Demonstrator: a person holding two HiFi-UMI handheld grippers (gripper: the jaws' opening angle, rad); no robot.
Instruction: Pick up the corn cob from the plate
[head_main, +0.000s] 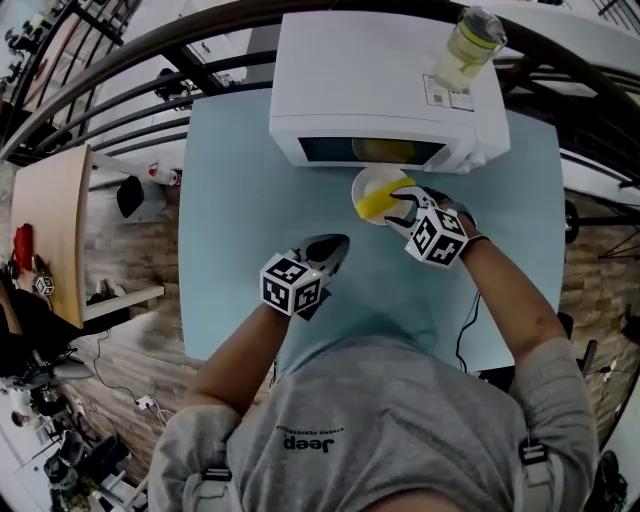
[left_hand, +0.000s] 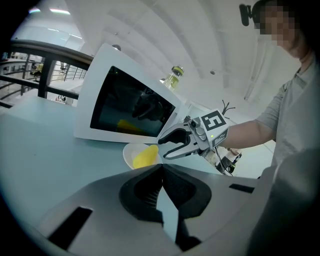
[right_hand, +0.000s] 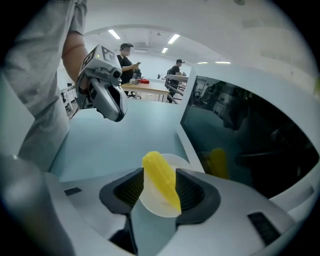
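Observation:
A yellow corn cob (head_main: 383, 200) lies on a small white plate (head_main: 360, 186) just in front of the microwave. My right gripper (head_main: 400, 207) reaches down over the plate, tilted steeply. In the right gripper view the corn cob (right_hand: 161, 180) stands between the two dark pads (right_hand: 127, 191) of the right gripper (right_hand: 160, 175), which is open, and the plate (right_hand: 177, 162) shows under it. My left gripper (head_main: 335, 246) hovers over the bare table to the left, its jaws shut with nothing in them. The left gripper view shows the corn cob (left_hand: 145, 156), the plate (left_hand: 129, 154) and the right gripper (left_hand: 167, 145) beyond its tips (left_hand: 161, 167).
A white microwave (head_main: 380, 90) with a dark door stands at the back of the light blue table (head_main: 240, 200), a bottle (head_main: 465, 50) of yellowish liquid on its top. Railings run behind the table, a wooden desk (head_main: 55, 230) stands far left. People stand far off in the room.

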